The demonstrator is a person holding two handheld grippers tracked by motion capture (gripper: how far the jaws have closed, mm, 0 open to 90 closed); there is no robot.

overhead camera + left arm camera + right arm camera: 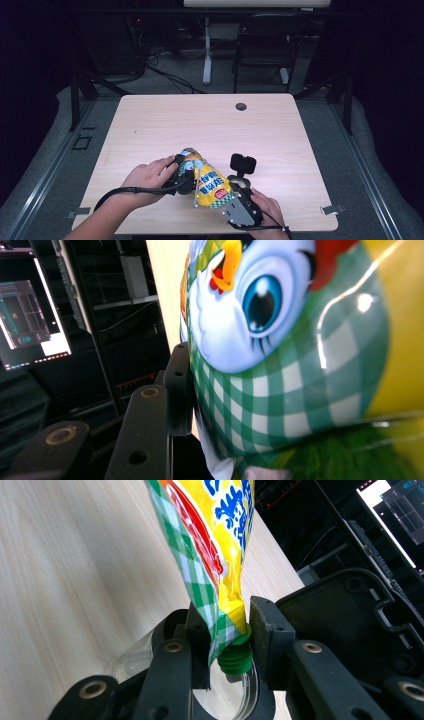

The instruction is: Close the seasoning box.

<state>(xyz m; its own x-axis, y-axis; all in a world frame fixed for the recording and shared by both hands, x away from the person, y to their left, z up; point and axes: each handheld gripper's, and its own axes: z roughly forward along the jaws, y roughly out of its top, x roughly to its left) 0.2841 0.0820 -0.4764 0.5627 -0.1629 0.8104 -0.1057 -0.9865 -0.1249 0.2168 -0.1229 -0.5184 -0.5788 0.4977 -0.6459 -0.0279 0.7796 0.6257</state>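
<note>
From the high view, a yellow snack bag (210, 182) lies lifted at the near edge of the wooden surface (210, 125); the left tool (182, 172) meets its far end, the right tool (232, 197) its near end; a hand sits behind each. In the left gripper view, the bag (300, 365) shows a cartoon bird and green checks; one black jaw presses flat against its side, so the left tool grips the bag. In the right gripper view, the right tool (227, 630) is clamped on the bag's (215, 540) pinched lower end, just above a green cap (234, 659); the surface (75, 570) lies behind.
</note>
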